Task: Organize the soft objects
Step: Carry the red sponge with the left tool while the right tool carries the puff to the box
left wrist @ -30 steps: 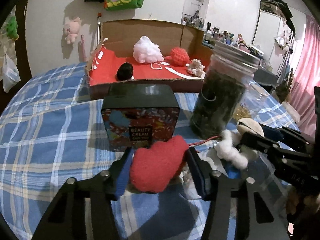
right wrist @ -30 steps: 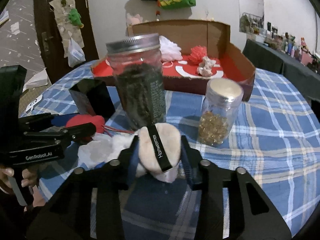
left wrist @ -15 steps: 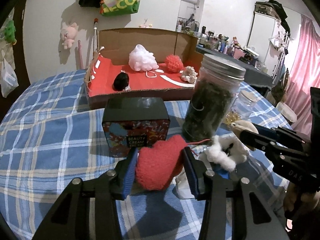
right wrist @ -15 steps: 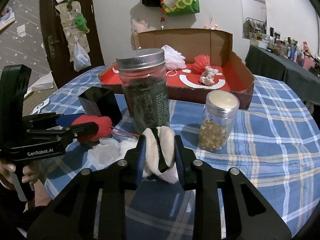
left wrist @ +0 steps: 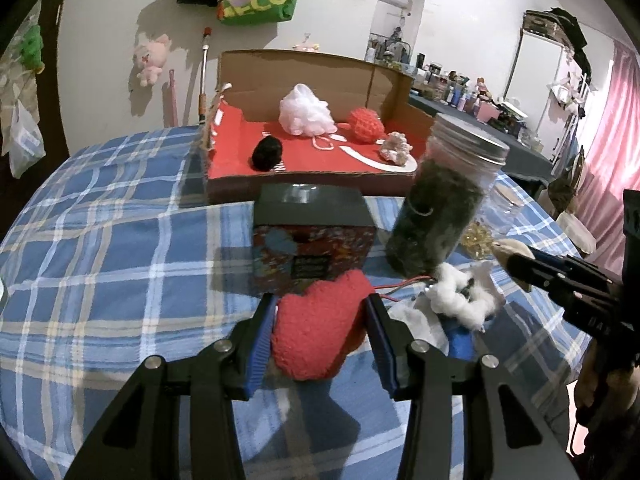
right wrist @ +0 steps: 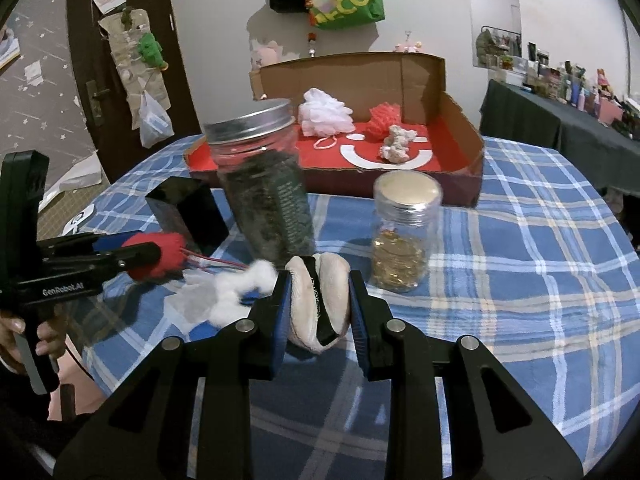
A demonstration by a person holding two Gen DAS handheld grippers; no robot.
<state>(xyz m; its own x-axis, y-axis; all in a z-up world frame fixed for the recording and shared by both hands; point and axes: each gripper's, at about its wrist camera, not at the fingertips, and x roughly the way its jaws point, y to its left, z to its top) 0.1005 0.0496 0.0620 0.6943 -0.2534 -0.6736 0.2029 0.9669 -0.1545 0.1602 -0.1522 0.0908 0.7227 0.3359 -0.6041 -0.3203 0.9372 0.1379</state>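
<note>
My left gripper (left wrist: 320, 308) is shut on a red fuzzy heart-shaped plush (left wrist: 320, 336), which is squeezed between its blue pads just above the tablecloth. My right gripper (right wrist: 319, 288) is shut on a beige powder puff (right wrist: 332, 280) with a black band, folded between its pads. A wad of white cotton (right wrist: 236, 292) lies on the cloth between the two grippers. Behind stands an open cardboard box (left wrist: 300, 72) with a red floor. It holds a white loofah (left wrist: 306, 110), a red loofah (left wrist: 364, 126), a black lump (left wrist: 267, 153) and a small pale toy (left wrist: 394, 148).
A tall jar of dark contents (left wrist: 440, 208) and a black-topped cream box (left wrist: 312, 236) stand between the grippers and the cardboard box. A small jar of golden bits (right wrist: 404, 240) stands to the right. A blue plaid cloth (right wrist: 540, 280) covers the round table.
Both grippers' jaws have drawn in on their things: the red plush is pinched narrower and the puff is folded in half. Neither hand has shifted much.
</note>
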